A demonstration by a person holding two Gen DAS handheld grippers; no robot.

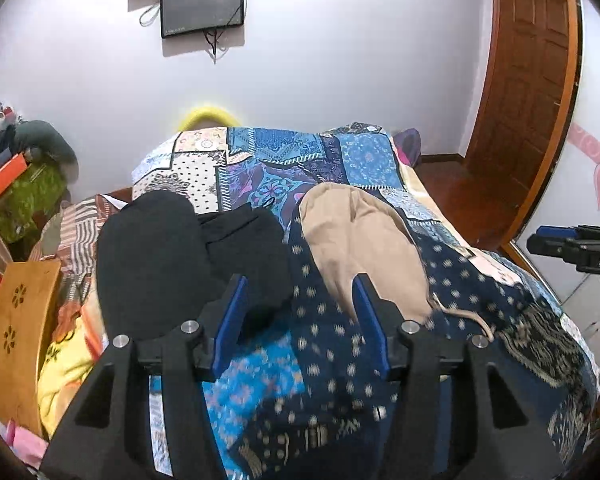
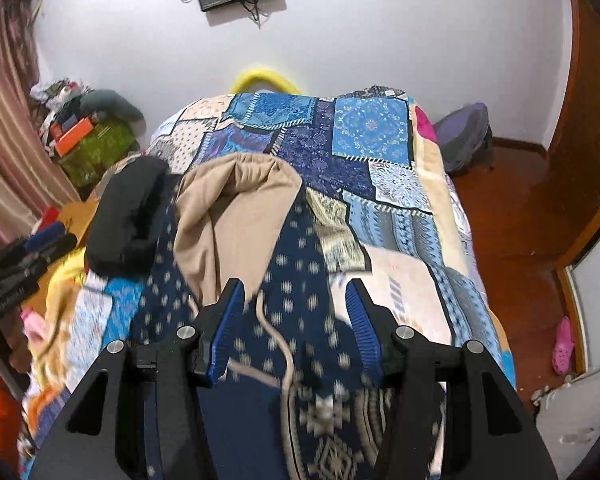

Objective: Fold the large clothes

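Observation:
A navy hooded garment (image 1: 324, 344) with pale dots lies spread on the bed, its tan hood lining (image 1: 364, 232) turned up toward the pillows. A beige drawstring (image 2: 278, 344) trails down its front. My left gripper (image 1: 300, 308) hovers over the garment near the hood, jaws apart, with nothing pinched between the blue pads (image 1: 232, 320). My right gripper (image 2: 296, 316) hangs above the garment (image 2: 300, 280) just below the hood lining (image 2: 236, 208), also open and empty. The right gripper (image 1: 572, 244) shows at the right edge of the left wrist view.
Black clothes (image 1: 160, 256) lie left of the hood on the patchwork bedcover (image 1: 284, 156). A wooden panel (image 1: 20, 328) and a yellow blanket (image 1: 64, 364) crowd the bed's left side. A purple backpack (image 2: 464, 136) and a pink shoe (image 2: 562, 344) sit on the wooden floor at the right.

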